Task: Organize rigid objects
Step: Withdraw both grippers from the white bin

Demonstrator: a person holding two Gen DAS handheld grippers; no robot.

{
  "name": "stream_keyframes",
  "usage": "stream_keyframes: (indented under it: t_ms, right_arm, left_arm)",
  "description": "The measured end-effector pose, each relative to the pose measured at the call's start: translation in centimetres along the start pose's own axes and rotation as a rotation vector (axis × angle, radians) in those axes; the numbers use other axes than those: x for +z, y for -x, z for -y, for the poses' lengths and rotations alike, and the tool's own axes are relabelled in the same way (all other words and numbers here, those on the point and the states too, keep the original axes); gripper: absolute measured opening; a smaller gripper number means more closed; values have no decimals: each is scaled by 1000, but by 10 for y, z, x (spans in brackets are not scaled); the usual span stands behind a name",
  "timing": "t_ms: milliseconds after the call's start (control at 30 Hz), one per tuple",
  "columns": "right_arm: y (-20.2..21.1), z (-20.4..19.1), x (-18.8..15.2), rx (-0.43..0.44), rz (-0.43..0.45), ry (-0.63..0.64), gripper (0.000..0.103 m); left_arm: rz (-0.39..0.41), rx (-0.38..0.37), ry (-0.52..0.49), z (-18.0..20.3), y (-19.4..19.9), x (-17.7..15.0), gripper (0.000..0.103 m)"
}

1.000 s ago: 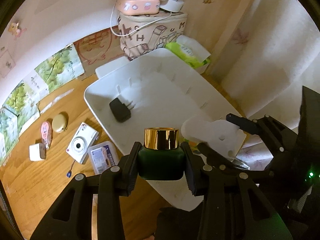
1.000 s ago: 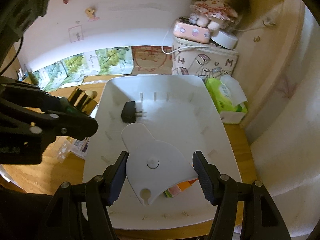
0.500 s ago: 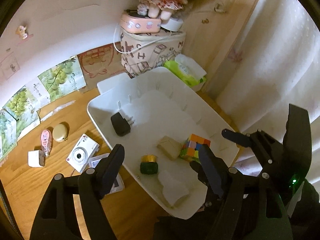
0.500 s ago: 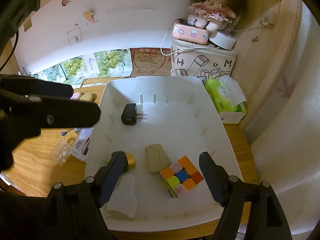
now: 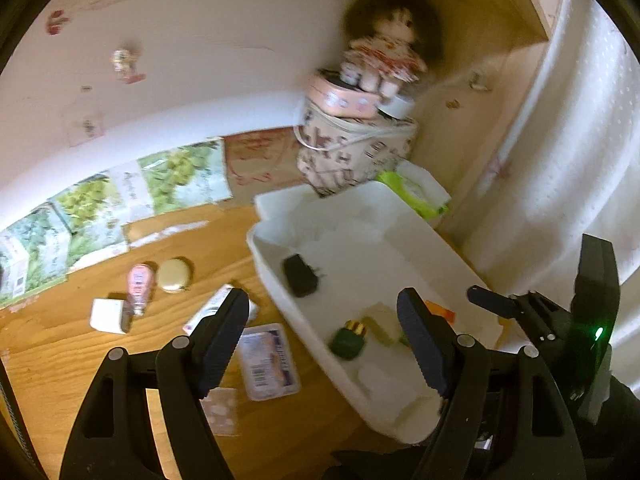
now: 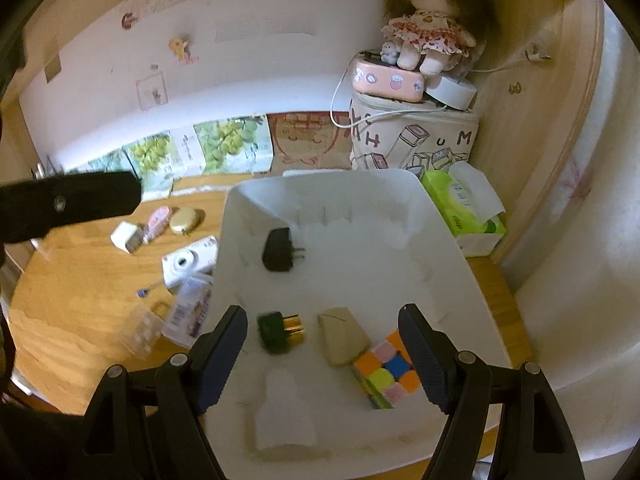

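Left wrist view: left gripper (image 5: pixel 324 344) fingers gape wide, empty, above the bench (image 5: pixel 80 360); camera (image 5: pixel 208 312) waits half-hidden, so a blind grab could knock it.

Right wrist view: right gripper (image 6: pixel 320 348) fingers are spread, empty; green bottle (image 6: pixel 280 331) lies toppled inside white bin (image 6: pixel 448 248), free to roll.

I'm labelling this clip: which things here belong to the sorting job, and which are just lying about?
Job: white bin; in it black charger, green bottle, puzzle cube; waiting on the table: white camera, pink tube.

Lying about: doll, tissue box, printed bag.
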State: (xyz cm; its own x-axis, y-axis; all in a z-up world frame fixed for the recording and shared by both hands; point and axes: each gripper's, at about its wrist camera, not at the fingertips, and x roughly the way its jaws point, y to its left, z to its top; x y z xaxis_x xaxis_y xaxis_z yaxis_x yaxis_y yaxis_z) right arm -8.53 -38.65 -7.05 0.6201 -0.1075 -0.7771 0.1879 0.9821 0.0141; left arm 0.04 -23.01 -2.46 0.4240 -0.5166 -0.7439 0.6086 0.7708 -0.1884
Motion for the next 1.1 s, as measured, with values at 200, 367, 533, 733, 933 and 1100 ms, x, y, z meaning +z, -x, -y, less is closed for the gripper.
stream_keyframes:
  t_ms: [200, 367, 533, 733, 933, 1100]
  right_arm:
    - [0, -14, 4, 38, 16, -91, 80]
    - [-4, -29, 6, 97, 12, -191, 80]
    - [-10, -50, 6, 113, 2, -250, 80]
    - [-18, -76, 6, 120, -13, -322, 81]
    - [-22, -97, 1, 108, -19, -393, 81]
    - [-34, -111, -12, 98, -54, -465, 81]
  left_arm:
    - [37, 62, 5, -34, 18, -10, 79]
    - [8, 86, 24, -64, 25, -17, 79]
    - [-17, 109, 26, -94, 31, -26, 79]
    - [-39, 109, -1, -122, 36, -34, 79]
    - [-100, 79, -43, -143, 30, -42, 79]
    - [-188, 34, -93, -151, 16, -56, 79]
